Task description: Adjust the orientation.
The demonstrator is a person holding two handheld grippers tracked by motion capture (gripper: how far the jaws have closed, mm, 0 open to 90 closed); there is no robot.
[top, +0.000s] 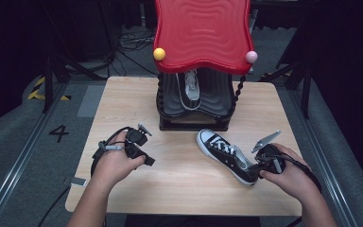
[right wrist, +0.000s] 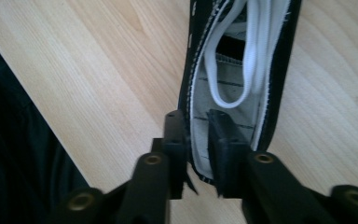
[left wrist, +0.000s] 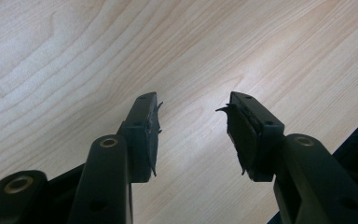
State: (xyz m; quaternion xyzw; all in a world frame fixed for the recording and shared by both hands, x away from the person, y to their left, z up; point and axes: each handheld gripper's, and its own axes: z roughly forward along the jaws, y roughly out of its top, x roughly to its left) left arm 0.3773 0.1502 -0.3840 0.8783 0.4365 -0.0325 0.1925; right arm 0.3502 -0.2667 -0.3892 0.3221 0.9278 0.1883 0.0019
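Note:
A black canvas shoe (top: 224,153) with white laces and a white toe cap lies on the wooden table (top: 123,104), toe toward the rack, heel toward the person's right hand. My right gripper (top: 255,169) is at its heel. In the right gripper view the shoe (right wrist: 242,56) runs away from me, and the right gripper (right wrist: 197,140) is shut on the heel wall, one jaw inside the opening and one outside. My left gripper (top: 144,149) hovers over bare wood at the left. Nothing is between the open jaws of the left gripper (left wrist: 193,135).
A rack with a wavy red top (top: 203,33) stands at the table's far middle. A second black shoe (top: 192,87) rests on its dark lower shelf. A yellow ball (top: 159,54) and a pink ball (top: 251,56) cap its front posts. Grey floor surrounds the table.

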